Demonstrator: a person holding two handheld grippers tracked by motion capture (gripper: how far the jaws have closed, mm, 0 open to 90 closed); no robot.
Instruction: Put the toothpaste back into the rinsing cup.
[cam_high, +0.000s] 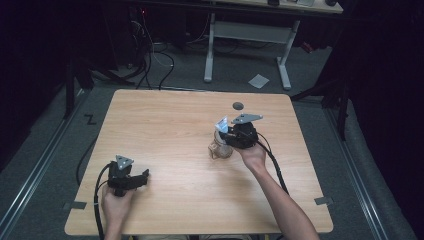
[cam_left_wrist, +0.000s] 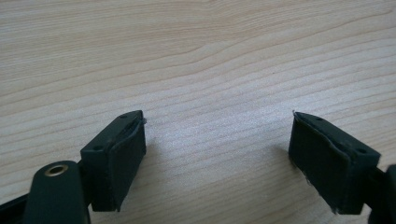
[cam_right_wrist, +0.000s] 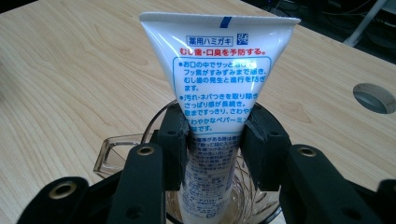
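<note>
A white toothpaste tube (cam_right_wrist: 219, 70) with blue and red print stands cap-down in a clear glass mug (cam_right_wrist: 109, 154), its flat crimped end up. My right gripper (cam_right_wrist: 215, 149) is shut on the tube's lower part, one pad pressing each side just above the mug's rim. From above, the tube (cam_high: 222, 124) and mug (cam_high: 220, 149) sit right of the table's centre, with the right gripper (cam_high: 227, 135) reaching in from the right. Near the front left, my left gripper (cam_high: 145, 175) rests low on the wood. Its jaws stand wide open (cam_left_wrist: 217, 158) over bare wood.
The wooden table (cam_high: 165, 125) has a dark round hole (cam_high: 238, 105) just behind the mug, also visible as the hole (cam_right_wrist: 373, 98) at the right. Beyond the table's far edge stand a white desk frame (cam_high: 245, 35) and floor cables (cam_high: 150, 60).
</note>
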